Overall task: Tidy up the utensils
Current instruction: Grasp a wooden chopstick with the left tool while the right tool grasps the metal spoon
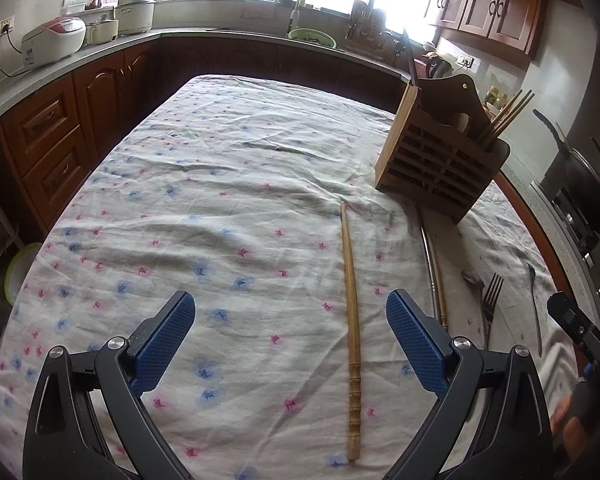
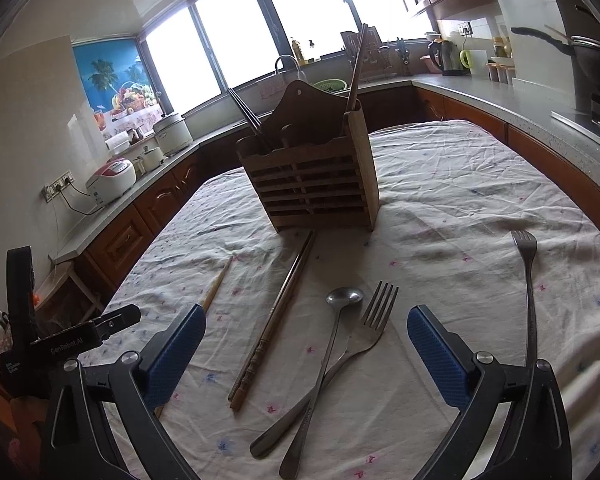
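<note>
A wooden utensil holder [image 2: 312, 176] [image 1: 440, 160] stands on the flowered tablecloth [image 1: 220, 200] with chopsticks sticking out of it. A single bamboo chopstick [image 1: 352, 320] [image 2: 218, 282] lies between the fingers of my left gripper [image 1: 290, 340], which is open above the cloth. A pair of chopsticks [image 2: 276, 320] [image 1: 434, 272], a spoon [image 2: 328, 352] crossed over a fork [image 2: 360, 340] and a second fork [image 2: 530, 288] lie in front of my right gripper [image 2: 306, 352], also open and holding nothing.
Kitchen counters [image 1: 112, 46] ring the table, with rice cookers [image 1: 54, 42] on the left and a stove with a wok [image 1: 588, 196] on the right. The other gripper's body [image 2: 60, 340] shows at the left of the right wrist view.
</note>
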{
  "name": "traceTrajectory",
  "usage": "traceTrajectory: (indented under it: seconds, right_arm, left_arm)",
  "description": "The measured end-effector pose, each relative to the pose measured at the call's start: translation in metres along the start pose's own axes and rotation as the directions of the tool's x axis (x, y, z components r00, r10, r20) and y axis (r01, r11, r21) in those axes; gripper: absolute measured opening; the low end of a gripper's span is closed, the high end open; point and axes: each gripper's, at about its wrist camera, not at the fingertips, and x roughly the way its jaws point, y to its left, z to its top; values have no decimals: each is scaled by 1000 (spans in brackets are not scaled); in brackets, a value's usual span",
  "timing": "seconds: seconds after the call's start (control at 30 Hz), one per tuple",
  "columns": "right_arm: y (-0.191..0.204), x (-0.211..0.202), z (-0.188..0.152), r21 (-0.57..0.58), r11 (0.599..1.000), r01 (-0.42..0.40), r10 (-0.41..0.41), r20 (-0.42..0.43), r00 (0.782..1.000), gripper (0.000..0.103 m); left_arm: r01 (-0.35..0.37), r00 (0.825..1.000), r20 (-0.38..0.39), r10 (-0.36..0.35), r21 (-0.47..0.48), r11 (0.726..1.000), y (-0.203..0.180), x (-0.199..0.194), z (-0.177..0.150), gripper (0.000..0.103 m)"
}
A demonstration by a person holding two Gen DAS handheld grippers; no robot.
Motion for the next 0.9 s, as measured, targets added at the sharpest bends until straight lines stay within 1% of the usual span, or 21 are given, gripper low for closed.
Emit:
traceTrajectory:
  seconds: [0.13,0.2,0.27,0.3,0.33,0.4,0.63,0.77,0.83,0.9]
  right_arm:
    - [-1,9,1,1,1000,2,-2,-27,1000,90]
    - [-3,15,2,6,1000,4,-3,-46,999,81]
    - [-3,22,2,8,1000,5,-4,-70,998,67]
    - [-4,26,2,10,1000,4,-3,-84,997,64]
    - [-4,30,2,13,1000,2,0,-97,995,58]
    - [-5,38,2,17,1000,0,2,-122,993,55]
    - [-8,61,-2,16,1000,13,-9,-204,979,36]
    - [-10,69,-2,16,999,28,-23,-236,972,34]
    - [-11,72,-2,19,999,26,-21,-248,969,33]
    - [-12,76,-2,15,1000,27,-22,-260,965,32]
  left_arm:
    - [-1,1000,-15,1,7,1000,-2,8,7,99]
    - [-3,1000,-23,4,15,1000,-3,13,12,99]
    - [-5,1000,-25,5,26,1000,-5,17,16,98]
    - [-3,1000,-26,4,36,999,-7,19,19,97]
    - [0,1000,-28,2,49,999,-10,21,22,96]
    - [10,999,-43,-7,77,997,-16,26,27,88]
    - [41,994,-107,-26,143,989,-34,53,38,75]
    - [58,988,-153,-36,142,988,-38,73,47,59]
    - [57,986,-166,-34,140,988,-39,84,51,56]
    - [60,983,-180,-35,138,989,-41,93,55,48]
